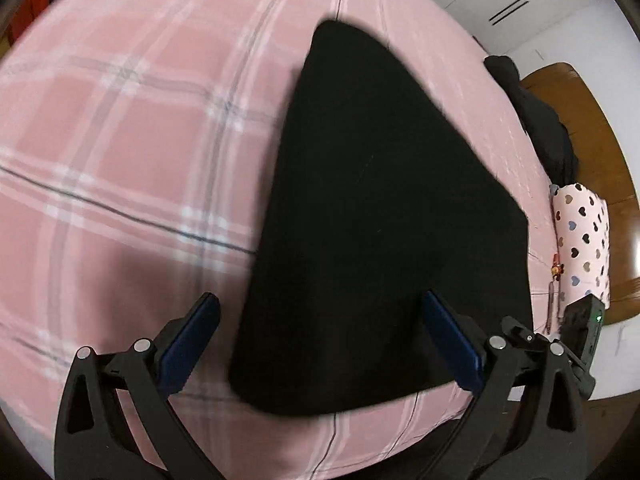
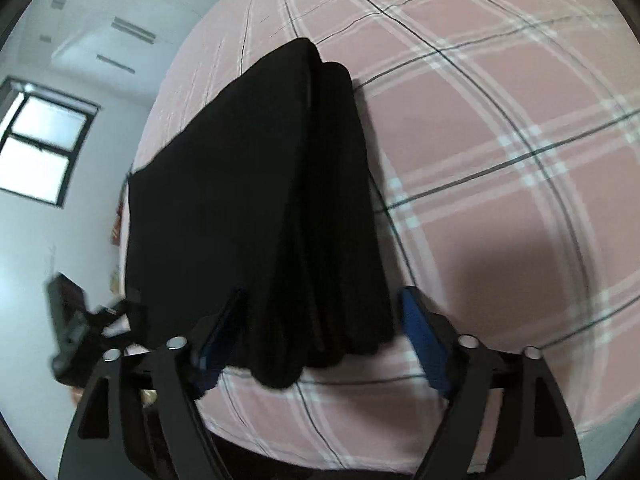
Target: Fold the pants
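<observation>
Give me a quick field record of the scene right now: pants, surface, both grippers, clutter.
pants: black pants, folded into a layered stack, lying flat
surface: pink plaid bedsheet
left gripper: left gripper open, above the near edge of the pants, holding nothing
right gripper: right gripper open, fingers either side of the near end of the stack
clutter: heart-print roll and dark clothing at the bed's edge
</observation>
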{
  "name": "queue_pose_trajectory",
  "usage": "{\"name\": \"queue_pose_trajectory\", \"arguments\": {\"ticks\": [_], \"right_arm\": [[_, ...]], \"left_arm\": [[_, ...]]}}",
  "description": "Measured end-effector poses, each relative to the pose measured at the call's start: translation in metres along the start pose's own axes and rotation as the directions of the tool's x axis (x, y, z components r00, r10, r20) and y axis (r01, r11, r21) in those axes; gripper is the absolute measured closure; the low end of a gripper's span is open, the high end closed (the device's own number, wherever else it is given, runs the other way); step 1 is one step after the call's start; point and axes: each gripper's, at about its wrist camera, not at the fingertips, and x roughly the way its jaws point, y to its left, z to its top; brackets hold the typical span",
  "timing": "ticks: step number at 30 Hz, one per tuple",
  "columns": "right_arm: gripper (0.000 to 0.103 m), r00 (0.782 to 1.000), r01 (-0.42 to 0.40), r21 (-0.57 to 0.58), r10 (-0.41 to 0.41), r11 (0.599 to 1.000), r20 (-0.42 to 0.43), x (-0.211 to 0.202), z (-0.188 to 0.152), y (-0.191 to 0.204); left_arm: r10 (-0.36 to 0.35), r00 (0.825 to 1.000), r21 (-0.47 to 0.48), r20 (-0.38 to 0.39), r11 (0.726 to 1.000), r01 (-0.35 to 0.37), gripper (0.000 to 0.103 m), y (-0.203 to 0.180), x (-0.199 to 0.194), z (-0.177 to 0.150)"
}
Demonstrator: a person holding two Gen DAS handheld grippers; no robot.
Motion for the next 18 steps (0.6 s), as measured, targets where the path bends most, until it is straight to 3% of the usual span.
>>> {"name": "queue_pose_trajectory", "arguments": {"ticks": [2, 3, 5, 9, 11, 14, 18], "right_arm": [[0.028, 1.0, -0.009, -0.006, 0.009, 1.0, 0.002, 0.002, 0.001, 0.003], [0.036, 1.0, -0.021, -0.013, 0.021, 1.0, 0.001, 0.003, 0.001, 0.005], [0.063, 0.999, -0.034, -0.035, 0.034, 0.999, -0.001, 0.003, 0.0, 0.012], [0.071, 0.999, -0.018, -0.112, 0.023, 0.994, 0.038, -0.018, -0.005, 0.044], [0.071, 0.997, -0.061, -0.148, 0.069, 0.987, 0.047, -0.039, -0.012, 0.064], [0.071, 0.996, -0.068, -0.18, 0.076, 0.981, 0.038, -0.058, -0.028, 0.077], [0.067, 0.998, 0.039, -0.098, -0.045, 0.994, -0.051, -0.03, -0.052, 0.042]], "left_arm": [[0.024, 0.999, 0.027, 0.031, 0.999, -0.025, 0.005, -0.005, 0.004, -0.001], [0.024, 0.999, 0.05, 0.043, 0.998, -0.026, 0.013, -0.01, 0.004, -0.002], [0.012, 0.999, 0.072, 0.044, 0.997, -0.015, 0.033, -0.017, 0.003, -0.003], [-0.041, 0.997, 0.059, 0.064, 0.998, 0.038, 0.076, -0.019, -0.021, -0.004], [-0.066, 0.995, 0.059, 0.08, 0.996, 0.061, 0.081, -0.02, -0.041, -0.005], [-0.07, 0.995, 0.088, 0.071, 0.994, 0.064, 0.081, -0.024, -0.069, -0.018], [0.01, 1.0, 0.1, -0.008, 0.995, -0.009, 0.078, -0.021, -0.062, -0.05]]}}
